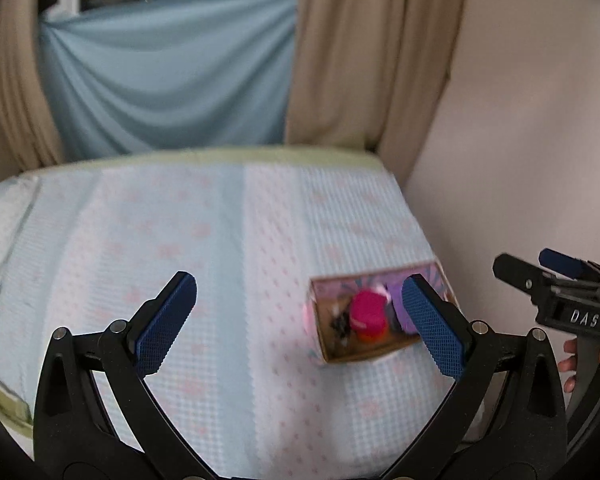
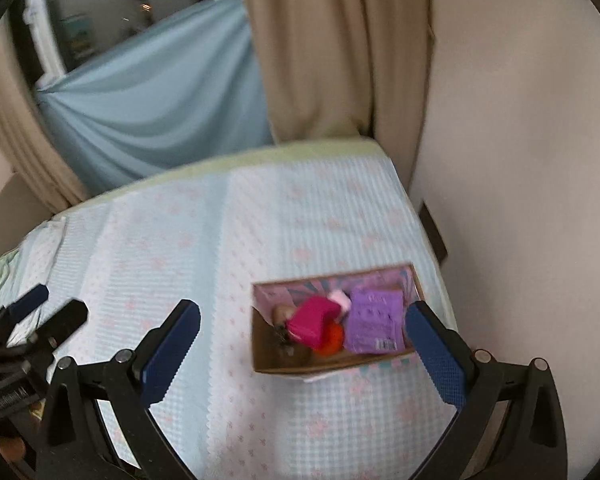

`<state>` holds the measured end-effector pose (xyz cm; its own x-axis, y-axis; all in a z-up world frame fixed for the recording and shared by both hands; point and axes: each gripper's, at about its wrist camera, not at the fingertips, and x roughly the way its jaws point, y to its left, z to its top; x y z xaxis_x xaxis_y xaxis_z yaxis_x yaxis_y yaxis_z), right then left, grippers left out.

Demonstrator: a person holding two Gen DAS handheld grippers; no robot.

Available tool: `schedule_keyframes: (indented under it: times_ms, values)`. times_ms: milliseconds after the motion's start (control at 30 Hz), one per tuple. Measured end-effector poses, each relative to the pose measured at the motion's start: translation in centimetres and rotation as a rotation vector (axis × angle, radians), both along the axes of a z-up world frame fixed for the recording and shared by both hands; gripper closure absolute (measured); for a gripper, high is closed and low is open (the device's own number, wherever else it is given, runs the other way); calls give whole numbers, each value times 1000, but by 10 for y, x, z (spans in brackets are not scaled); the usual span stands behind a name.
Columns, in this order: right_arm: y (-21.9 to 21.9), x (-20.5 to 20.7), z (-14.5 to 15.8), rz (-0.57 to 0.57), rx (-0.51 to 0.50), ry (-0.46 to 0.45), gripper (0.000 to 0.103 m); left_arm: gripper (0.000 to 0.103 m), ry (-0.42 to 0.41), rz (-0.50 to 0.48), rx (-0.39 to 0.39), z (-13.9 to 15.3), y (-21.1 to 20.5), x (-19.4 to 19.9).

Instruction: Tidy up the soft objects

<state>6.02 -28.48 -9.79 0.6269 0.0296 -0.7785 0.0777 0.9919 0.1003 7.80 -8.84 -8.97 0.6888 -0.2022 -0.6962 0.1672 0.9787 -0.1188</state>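
A small cardboard box (image 2: 300, 362) with a pink patterned lining sits on the bed near the right wall. Inside lie a magenta soft item (image 2: 312, 320), an orange ball (image 2: 334, 338), a purple packet (image 2: 374, 320) and a small dark toy (image 2: 282, 334). The left wrist view shows the same box (image 1: 364, 354) with the magenta item (image 1: 367, 314) on top. My left gripper (image 1: 300, 320) hovers open above the bed, left of the box, holding nothing. Open and empty too, my right gripper (image 2: 302, 346) hangs over the box. Each gripper shows in the other's view: right gripper (image 1: 540, 266), left gripper (image 2: 56, 306).
The bed (image 1: 180, 240) wears a pale blue sheet with pink dots. A beige wall (image 2: 520, 160) runs along its right side. Beige curtains (image 1: 360, 60) and a blue drape (image 1: 168, 80) hang behind the bed. A person's fingers (image 1: 570, 364) hold the right gripper's handle.
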Motion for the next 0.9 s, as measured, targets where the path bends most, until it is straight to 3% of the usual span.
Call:
schedule_keyframes:
  times_ms: [167, 300, 567, 900]
  values:
    - [30, -26, 37, 51, -33, -124, 1, 1, -122, 54, 17, 42, 29, -34]
    - [43, -44, 48, 62, -43, -183, 1, 1, -176, 91, -2, 56, 47, -54]
    - [48, -65, 52, 47, -76, -226, 1, 1, -222, 110, 26, 60, 53, -73]
    - [45, -71, 60, 22, -95, -244, 1, 1, -220, 74, 41, 58, 43, -75]
